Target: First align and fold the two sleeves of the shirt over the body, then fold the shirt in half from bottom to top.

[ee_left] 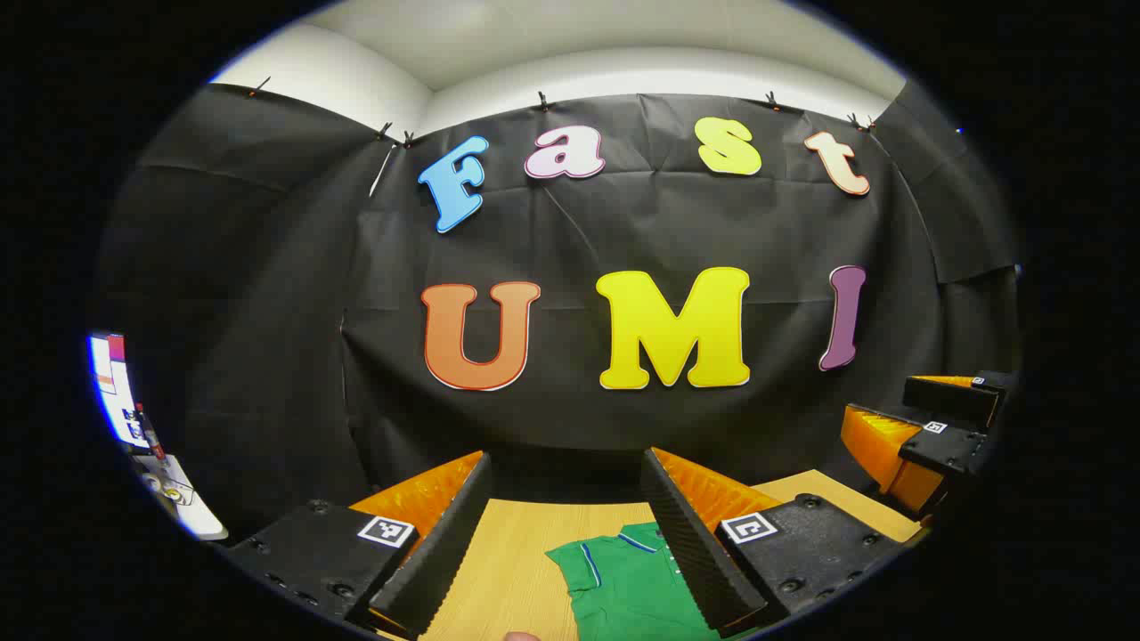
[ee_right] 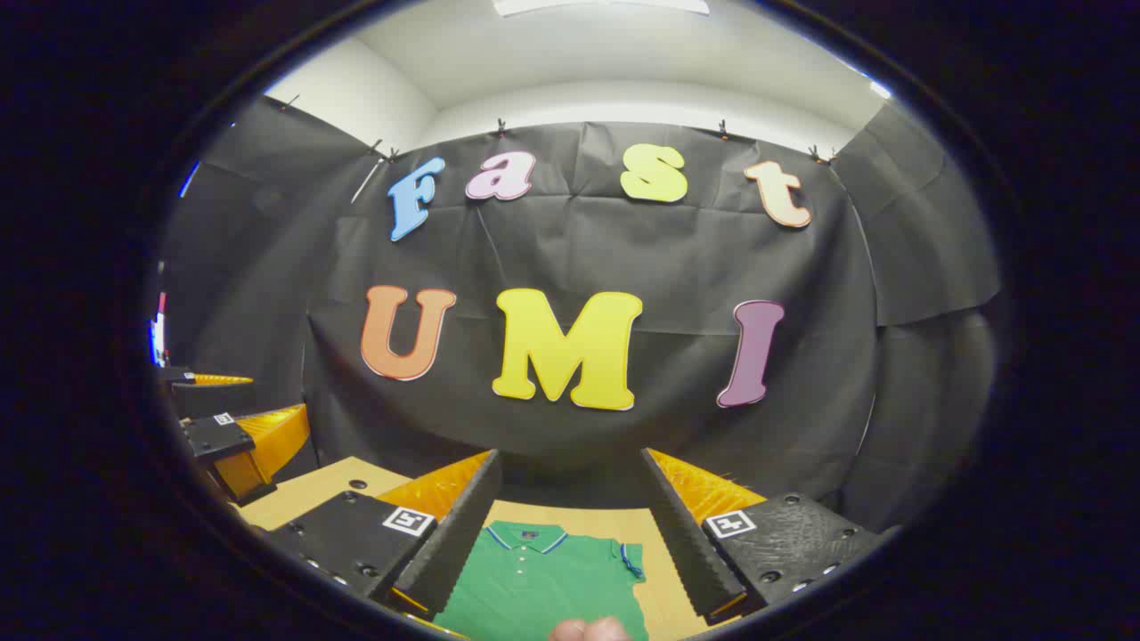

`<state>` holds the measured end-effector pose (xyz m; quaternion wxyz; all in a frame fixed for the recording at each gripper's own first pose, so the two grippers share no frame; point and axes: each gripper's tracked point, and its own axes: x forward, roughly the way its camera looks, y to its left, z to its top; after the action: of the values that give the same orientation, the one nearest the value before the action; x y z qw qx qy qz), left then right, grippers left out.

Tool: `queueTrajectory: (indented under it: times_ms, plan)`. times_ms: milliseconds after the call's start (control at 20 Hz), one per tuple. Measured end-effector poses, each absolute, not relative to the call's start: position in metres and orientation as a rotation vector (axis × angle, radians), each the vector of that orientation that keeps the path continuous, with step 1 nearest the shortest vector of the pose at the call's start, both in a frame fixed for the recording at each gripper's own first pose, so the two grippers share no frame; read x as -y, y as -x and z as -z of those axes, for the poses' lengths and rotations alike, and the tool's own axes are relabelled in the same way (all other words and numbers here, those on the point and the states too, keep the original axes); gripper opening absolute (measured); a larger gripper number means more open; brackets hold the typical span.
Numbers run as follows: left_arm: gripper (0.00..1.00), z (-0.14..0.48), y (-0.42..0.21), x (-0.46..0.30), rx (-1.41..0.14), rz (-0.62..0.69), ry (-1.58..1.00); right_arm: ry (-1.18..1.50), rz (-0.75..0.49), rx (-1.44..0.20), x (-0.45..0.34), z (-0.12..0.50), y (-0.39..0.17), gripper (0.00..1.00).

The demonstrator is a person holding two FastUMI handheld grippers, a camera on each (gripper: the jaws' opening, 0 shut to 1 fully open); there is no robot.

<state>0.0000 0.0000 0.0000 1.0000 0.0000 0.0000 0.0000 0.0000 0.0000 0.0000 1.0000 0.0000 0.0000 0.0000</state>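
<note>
The green shirt (ee_right: 548, 583) is lying flat on the wooden bench (ee_left: 508, 552), collar toward the booth wall, sleeves spread out. The left tool (ee_left: 565, 543) is hovering above it with its fingers wide apart, gripping nothing. The right tool (ee_right: 570, 543) is hovering alongside, likewise spread apart and empty, over the collar.
</note>
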Motion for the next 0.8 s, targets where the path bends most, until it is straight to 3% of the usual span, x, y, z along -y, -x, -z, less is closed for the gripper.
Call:
queueTrajectory:
  times_ms: [800]
  plan:
    - [1.00, 0.003, -0.010, 0.015, -0.027, 0.014, 0.004, -0.012, -0.009, -0.002, 0.014, 0.001, -0.010, 0.95]
